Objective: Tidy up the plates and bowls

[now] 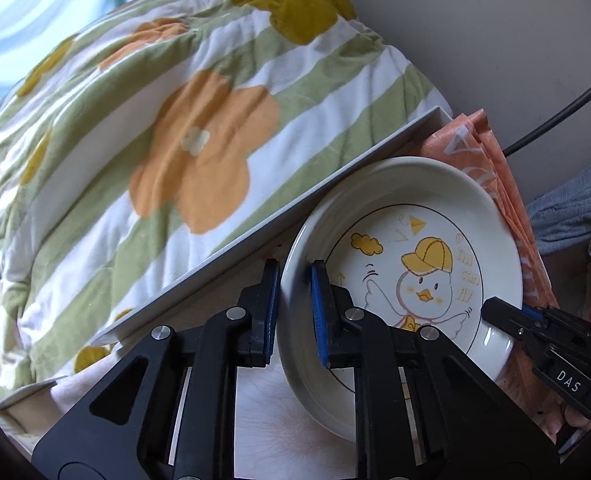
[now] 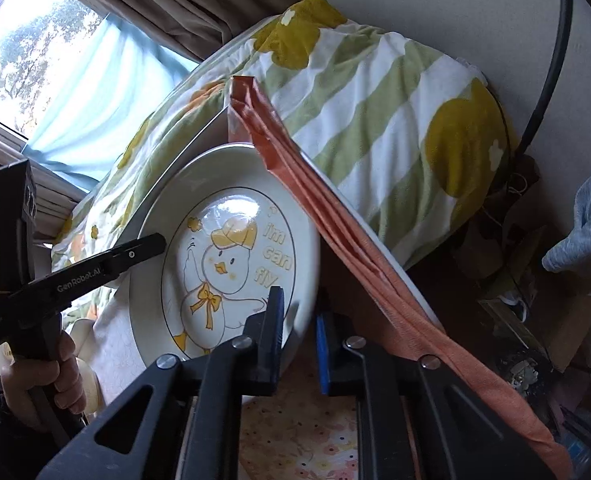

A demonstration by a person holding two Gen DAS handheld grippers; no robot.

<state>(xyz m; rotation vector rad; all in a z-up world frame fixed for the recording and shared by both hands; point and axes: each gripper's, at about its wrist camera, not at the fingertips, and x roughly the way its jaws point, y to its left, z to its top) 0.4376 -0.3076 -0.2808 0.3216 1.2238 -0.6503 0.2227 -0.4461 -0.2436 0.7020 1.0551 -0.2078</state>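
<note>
A white plate (image 1: 411, 240) with a yellow-capped duck drawing and the words "i'm can fly" is held tilted between both grippers. My left gripper (image 1: 293, 312) is shut on the plate's left rim, one pad on each face. My right gripper (image 2: 298, 334) is shut on the opposite rim of the plate (image 2: 231, 248). The right gripper also shows at the plate's lower right in the left wrist view (image 1: 507, 316). The left gripper shows at the plate's left edge in the right wrist view (image 2: 143, 246).
A grey tray edge (image 1: 279, 208) runs diagonally behind the plate. A folded orange cloth (image 2: 335, 240) lies beside the plate. A flowered green-striped quilt (image 1: 155, 140) fills the background. A floral tablecloth (image 2: 295, 440) lies below. A black cable (image 2: 555, 40) hangs on the wall.
</note>
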